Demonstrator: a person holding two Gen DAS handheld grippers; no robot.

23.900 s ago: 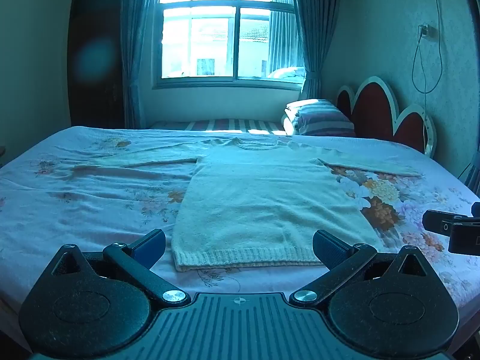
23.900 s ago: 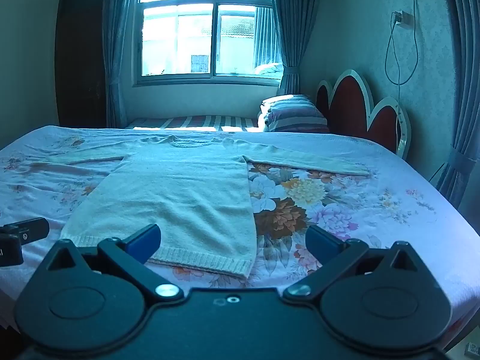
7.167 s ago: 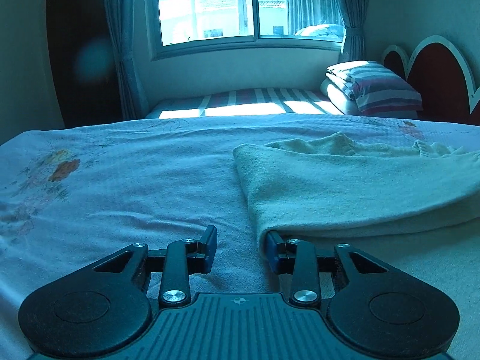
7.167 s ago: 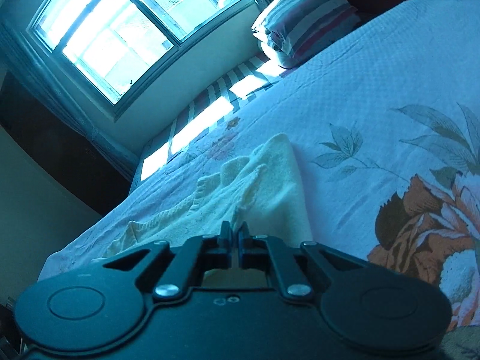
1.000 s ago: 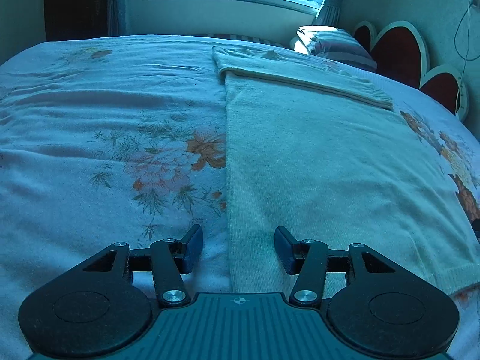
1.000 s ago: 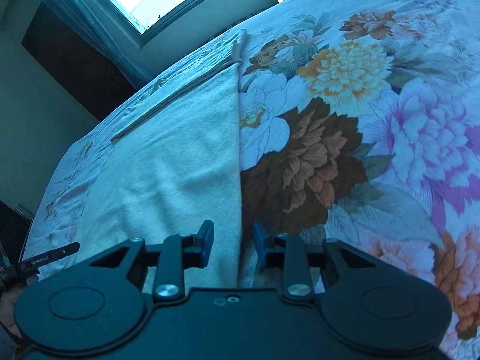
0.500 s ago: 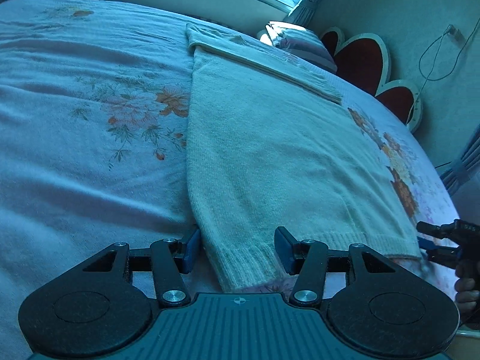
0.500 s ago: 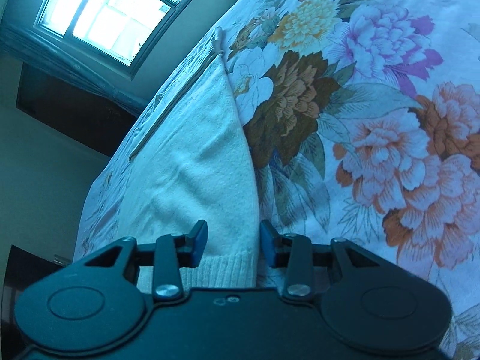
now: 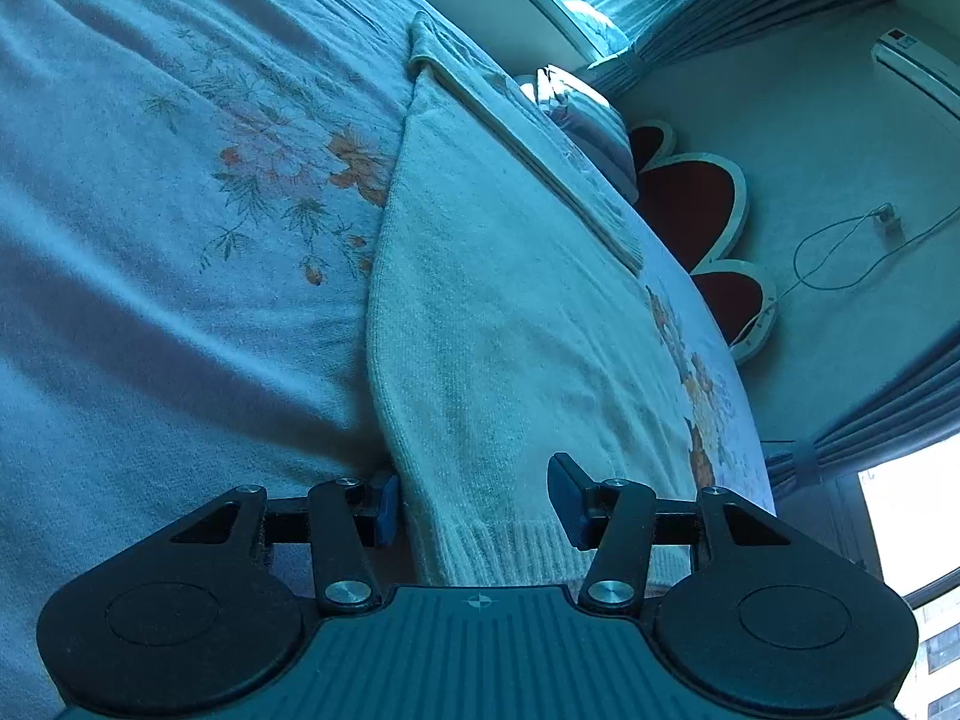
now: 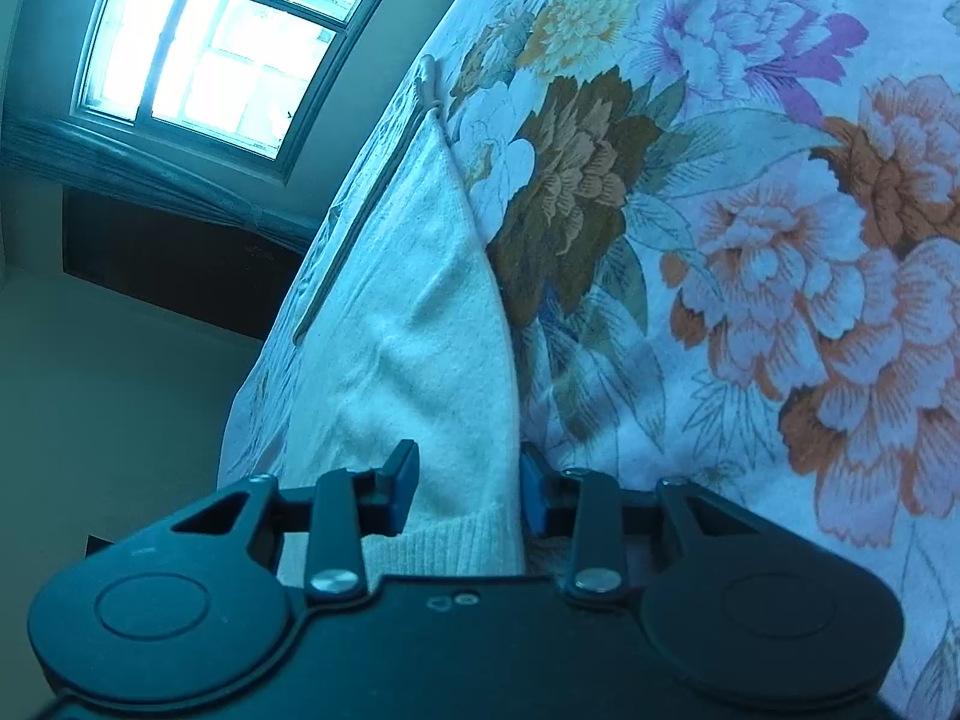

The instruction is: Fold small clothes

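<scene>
Sweater (image 9: 510, 324) flat on bed (image 9: 150, 300), sleeves folded in. Left hand-held gripper (image 9: 474, 507) and right hand-held gripper (image 10: 465, 489) spread, straddling hem corners. You pinch both ribbed corners together, deep bite, level lift toward collar.

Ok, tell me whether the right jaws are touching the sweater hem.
Cannot tell. In the right wrist view the right gripper straddles the sweater hem corner, jaws open.

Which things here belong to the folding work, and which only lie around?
Belong to the job:
- cream sweater, lying on the bed
- left tongs, open around its ribbed hem corner
- right tongs, open around the other hem corner

Just lying about:
- striped pillow
- floral bedsheet
- headboard
</scene>
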